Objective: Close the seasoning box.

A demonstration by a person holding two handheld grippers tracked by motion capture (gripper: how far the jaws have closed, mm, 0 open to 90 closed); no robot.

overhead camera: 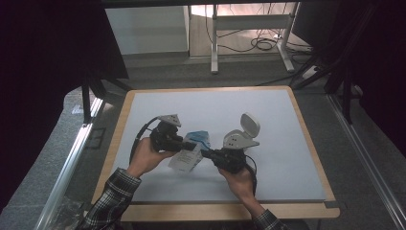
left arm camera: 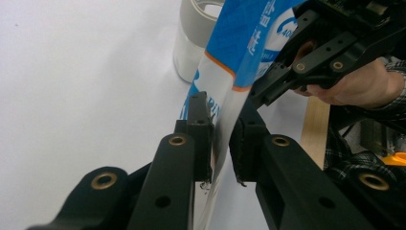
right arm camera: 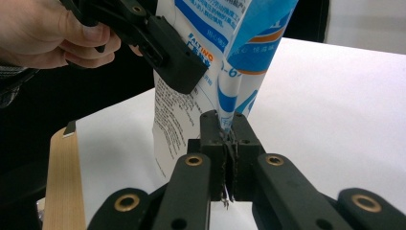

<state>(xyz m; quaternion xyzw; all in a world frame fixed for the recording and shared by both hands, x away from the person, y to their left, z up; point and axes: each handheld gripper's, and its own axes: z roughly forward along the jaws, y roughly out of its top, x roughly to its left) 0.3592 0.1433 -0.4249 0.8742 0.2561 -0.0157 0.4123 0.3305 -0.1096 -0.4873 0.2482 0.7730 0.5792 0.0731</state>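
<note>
The white-topped desk with the pale wooden rim (overhead camera: 297,158) carries the work; above its near middle hangs the blue-and-white printed plastic pouch (overhead camera: 191,152), held between both tongs; the left tongs (left arm camera: 221,143) are closed on one edge seam, the right tongs (right arm camera: 228,143) clamped on the opposite edge; a small white cup (left arm camera: 191,43) stands behind. Advisable: pull evenly, keep both grips near the seams, avoid twisting.
</note>
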